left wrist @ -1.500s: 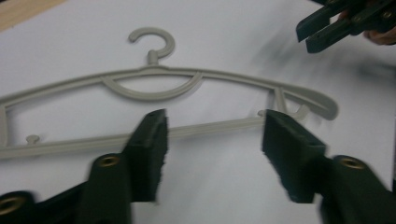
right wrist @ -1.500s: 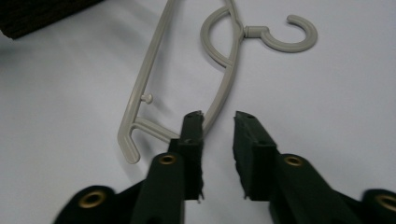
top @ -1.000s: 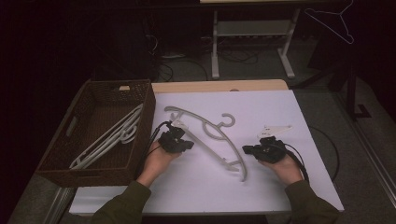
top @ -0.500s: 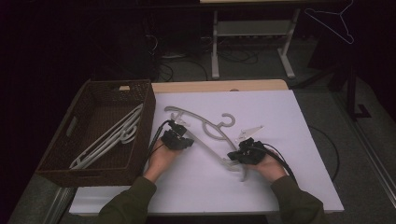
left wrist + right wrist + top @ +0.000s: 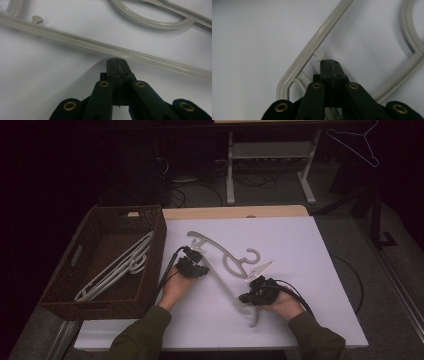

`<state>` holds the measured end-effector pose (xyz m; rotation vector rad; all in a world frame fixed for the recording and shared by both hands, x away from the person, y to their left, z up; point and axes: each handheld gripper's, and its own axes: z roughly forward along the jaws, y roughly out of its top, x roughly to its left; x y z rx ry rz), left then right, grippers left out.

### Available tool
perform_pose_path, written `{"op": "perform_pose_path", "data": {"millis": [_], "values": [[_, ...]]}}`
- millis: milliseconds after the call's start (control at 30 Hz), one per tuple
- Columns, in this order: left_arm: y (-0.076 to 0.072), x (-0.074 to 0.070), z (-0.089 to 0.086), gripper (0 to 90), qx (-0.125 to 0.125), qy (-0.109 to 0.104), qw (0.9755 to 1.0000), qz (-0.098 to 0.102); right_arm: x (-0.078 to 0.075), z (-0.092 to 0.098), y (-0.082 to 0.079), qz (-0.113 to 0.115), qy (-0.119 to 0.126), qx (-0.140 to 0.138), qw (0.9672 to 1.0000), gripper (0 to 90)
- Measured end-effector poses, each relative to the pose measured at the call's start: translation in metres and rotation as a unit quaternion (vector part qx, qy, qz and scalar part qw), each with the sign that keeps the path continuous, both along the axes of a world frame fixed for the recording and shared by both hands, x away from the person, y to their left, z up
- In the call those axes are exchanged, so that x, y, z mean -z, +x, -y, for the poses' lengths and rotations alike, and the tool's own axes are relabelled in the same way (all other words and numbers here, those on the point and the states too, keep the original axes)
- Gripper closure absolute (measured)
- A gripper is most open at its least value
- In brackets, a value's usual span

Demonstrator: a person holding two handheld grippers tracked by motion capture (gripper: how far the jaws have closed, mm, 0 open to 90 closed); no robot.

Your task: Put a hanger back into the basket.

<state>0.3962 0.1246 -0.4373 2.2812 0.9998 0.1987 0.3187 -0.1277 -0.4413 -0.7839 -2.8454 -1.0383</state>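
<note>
Two grippers rest low over a grey plastic hanger (image 5: 220, 270) lying flat on the white tabletop (image 5: 310, 250). Left gripper (image 5: 199, 268) sits with jaws pressed together, empty, just beside the hanger's bar. Right gripper (image 5: 246, 297), likewise closed and empty, sits near the hanger's end, tips by a small peg (image 5: 319, 54).

The high view is being kept dim, the room behind swallowed in near black, while the white table (image 5: 300, 250) is being lit softly from above. Edges there are being rendered grainy and soft. In the gripper views the surface is being lit brightly and evenly; a faint shadow is being cast beneath the hanger (image 5: 100, 47), whose far parts are being blurred.
</note>
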Motion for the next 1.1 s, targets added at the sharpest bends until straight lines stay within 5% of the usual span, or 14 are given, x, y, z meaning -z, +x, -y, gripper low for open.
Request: {"op": "perform_pose_path", "data": {"millis": [433,833,933,1100], "values": [[0.009,-0.002,0.022,89.8,0.030,0.009,0.9995,0.005,0.003,-0.042,-0.011,0.011,0.008,-0.074,0.9971,89.8],[0.007,-0.009,0.029,89.7,0.048,-0.003,0.9988,0.006,0.002,-0.082,-0.015,0.025,0.018,-0.099,0.9946,89.8],[0.004,-0.015,0.023,89.7,0.050,-0.003,0.9987,0.006,-0.006,-0.070,-0.012,0.037,0.032,-0.082,0.9954,89.8],[-0.014,-0.030,0.006,89.6,0.051,-0.025,0.9983,0.012,-0.021,-0.032,-0.003,0.029,0.058,-0.006,0.9979,89.8]]}}
